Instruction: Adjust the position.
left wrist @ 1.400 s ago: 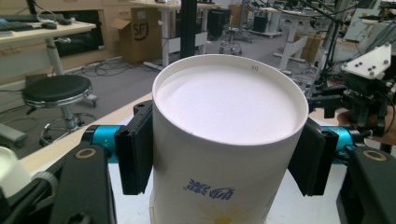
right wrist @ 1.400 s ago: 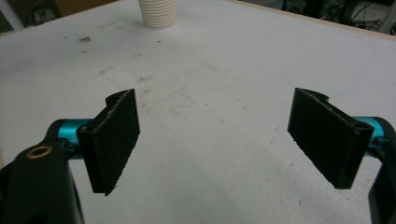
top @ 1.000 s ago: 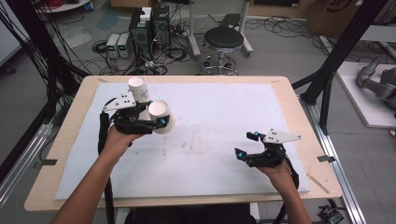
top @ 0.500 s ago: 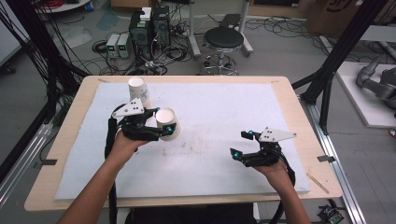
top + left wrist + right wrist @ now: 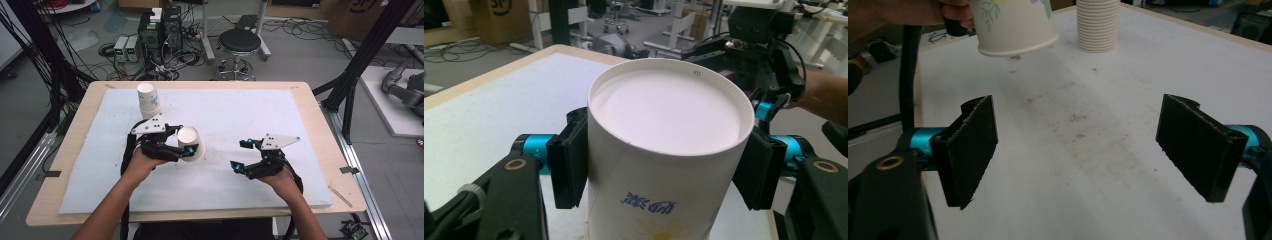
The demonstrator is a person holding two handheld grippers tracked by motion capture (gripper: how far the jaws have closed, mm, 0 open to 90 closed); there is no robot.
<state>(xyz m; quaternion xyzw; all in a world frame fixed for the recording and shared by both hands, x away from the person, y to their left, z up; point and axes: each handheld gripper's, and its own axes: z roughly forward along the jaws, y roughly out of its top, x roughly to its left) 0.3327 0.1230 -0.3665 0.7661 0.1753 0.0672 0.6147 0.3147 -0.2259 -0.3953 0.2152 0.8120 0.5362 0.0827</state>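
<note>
A white paper cup with a blue and yellow print is held upside down, just above the white mat, left of centre. My left gripper is shut on its sides; in the left gripper view the black pads press on the cup from both sides. A stack of the same cups stands upside down at the back left. My right gripper hovers open to the right of the cup, its jaws wide apart around nothing. From there I see the held cup and the stack.
The mat lies on a wooden table; faint stains mark its middle. A black stool, computer boxes and cables sit on the floor beyond the far edge. Black frame poles stand at both sides.
My left hand has carried the cup to the right, nearer the person and lower. My right gripper has moved left toward the cup, its jaws still wide.
</note>
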